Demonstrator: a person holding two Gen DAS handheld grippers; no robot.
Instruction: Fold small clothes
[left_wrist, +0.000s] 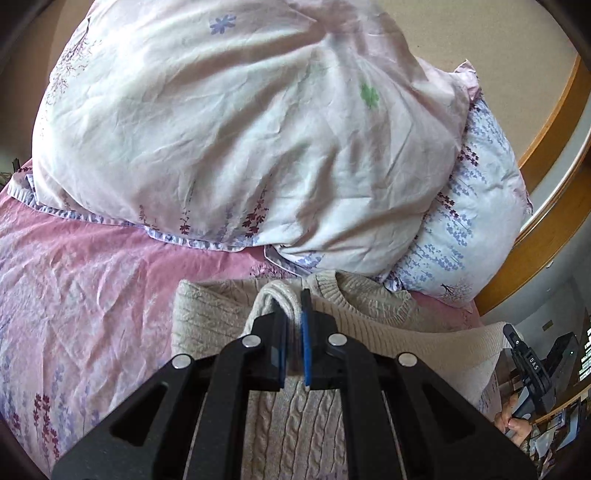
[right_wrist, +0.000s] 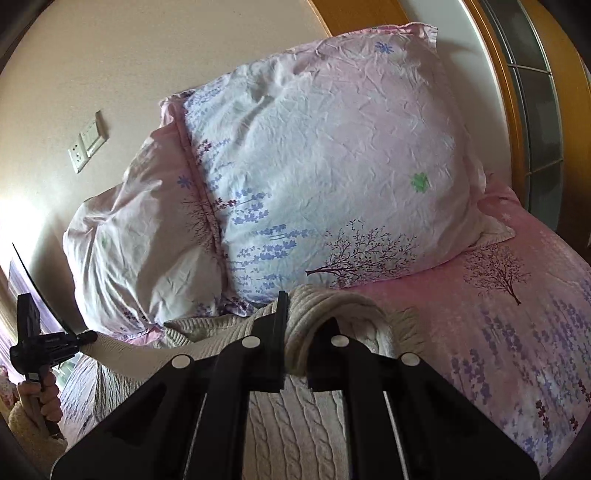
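A cream cable-knit sweater (left_wrist: 288, 417) lies on the pink bed sheet, its ribbed neckline (left_wrist: 365, 299) toward the pillows. My left gripper (left_wrist: 293, 314) is shut on a folded edge of the sweater (left_wrist: 275, 295) and holds it above the body. The same sweater shows in the right wrist view (right_wrist: 291, 424). My right gripper (right_wrist: 308, 325) is shut on a thick bunched roll of the knit (right_wrist: 328, 314). Each gripper also shows in the other's view: the right one (left_wrist: 511, 343) holds the hem, the left one (right_wrist: 86, 336) at the far left.
Two floral pillows (left_wrist: 229, 129) are stacked against the wall just beyond the sweater, also in the right wrist view (right_wrist: 332, 177). The pink floral sheet (left_wrist: 85, 295) spreads to the left. A wooden frame (left_wrist: 546, 206) runs along the right side. Wall sockets (right_wrist: 88, 142) are on the wall.
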